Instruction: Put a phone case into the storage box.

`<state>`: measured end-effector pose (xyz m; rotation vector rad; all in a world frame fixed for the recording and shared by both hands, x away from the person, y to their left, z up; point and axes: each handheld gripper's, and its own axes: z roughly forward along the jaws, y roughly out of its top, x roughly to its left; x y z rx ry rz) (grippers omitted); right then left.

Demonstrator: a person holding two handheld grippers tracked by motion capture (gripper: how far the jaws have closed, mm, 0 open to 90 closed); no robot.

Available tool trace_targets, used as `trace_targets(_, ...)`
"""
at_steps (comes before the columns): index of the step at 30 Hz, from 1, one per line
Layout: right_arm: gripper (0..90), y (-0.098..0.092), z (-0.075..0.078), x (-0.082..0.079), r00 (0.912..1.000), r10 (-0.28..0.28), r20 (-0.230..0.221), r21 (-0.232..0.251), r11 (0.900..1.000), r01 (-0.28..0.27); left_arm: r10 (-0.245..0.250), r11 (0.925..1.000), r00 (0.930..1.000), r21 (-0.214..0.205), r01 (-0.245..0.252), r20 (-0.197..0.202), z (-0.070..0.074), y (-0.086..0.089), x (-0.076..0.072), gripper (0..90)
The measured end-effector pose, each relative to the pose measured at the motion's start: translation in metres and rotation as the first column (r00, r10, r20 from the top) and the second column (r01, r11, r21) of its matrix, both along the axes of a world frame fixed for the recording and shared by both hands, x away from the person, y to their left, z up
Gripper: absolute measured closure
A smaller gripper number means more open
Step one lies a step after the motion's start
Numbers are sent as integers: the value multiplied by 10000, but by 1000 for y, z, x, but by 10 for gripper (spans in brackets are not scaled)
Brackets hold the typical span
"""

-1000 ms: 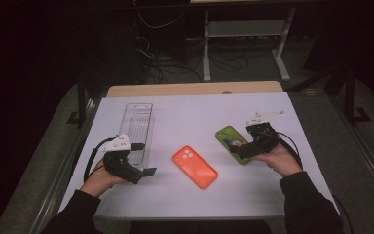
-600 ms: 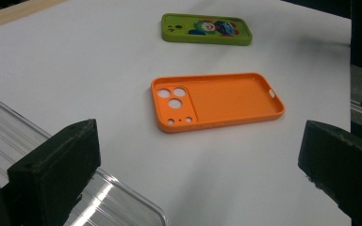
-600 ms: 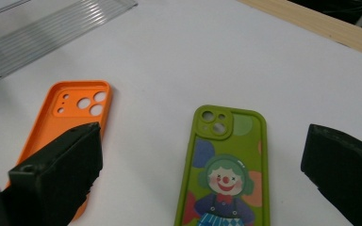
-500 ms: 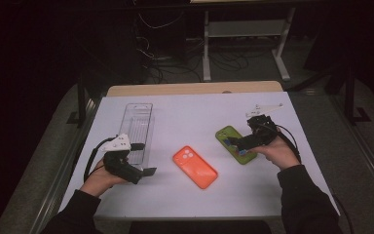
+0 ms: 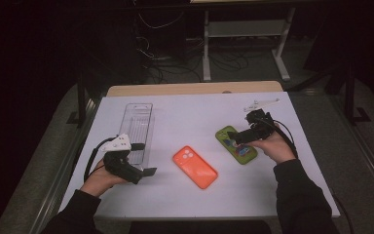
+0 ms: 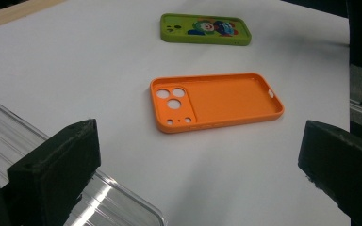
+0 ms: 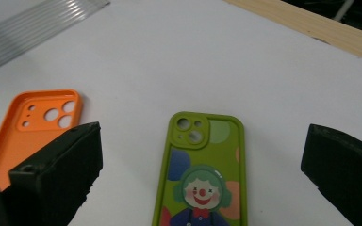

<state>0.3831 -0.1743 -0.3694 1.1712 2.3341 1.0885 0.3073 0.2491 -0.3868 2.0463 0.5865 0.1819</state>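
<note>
An orange phone case [image 5: 195,166] lies hollow side up in the middle of the white table. A green phone case [image 5: 235,145] with a clown picture lies to its right. My right gripper [image 5: 233,138] hovers over the green case [image 7: 201,174], jaws wide apart and nothing between them; the orange case [image 7: 33,127] shows past its left jaw. My left gripper [image 5: 143,171] rests at the near left, open and empty, pointing toward the orange case [image 6: 215,100], with the green case [image 6: 205,28] beyond it.
A clear ribbed plastic tray [image 5: 137,130] lies at the left, just beyond my left gripper; its corner [image 6: 118,197] is beside the left jaw. The table's wooden far edge [image 5: 195,88] runs behind the white surface [image 5: 199,114]. Racks and cables stand in the dark beyond.
My right gripper has shifted slightly away from the person, over the green case's far end. The left gripper and both cases have stayed put.
</note>
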Motion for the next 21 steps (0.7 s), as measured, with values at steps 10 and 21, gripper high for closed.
trace_targets(10, 0, -5, -4, 7, 9980, -616, -99, -132, 9980, 615, -16, 10000, 10000, 19, 16, -16, 0, 0, 0, 0)
trace_targets(21, 0, -7, -6, 9, 9950, -962, -273, -218, 9952, 956, 15, 10000, 10000, -4, -15, -45, 0, 0, 0, 0)
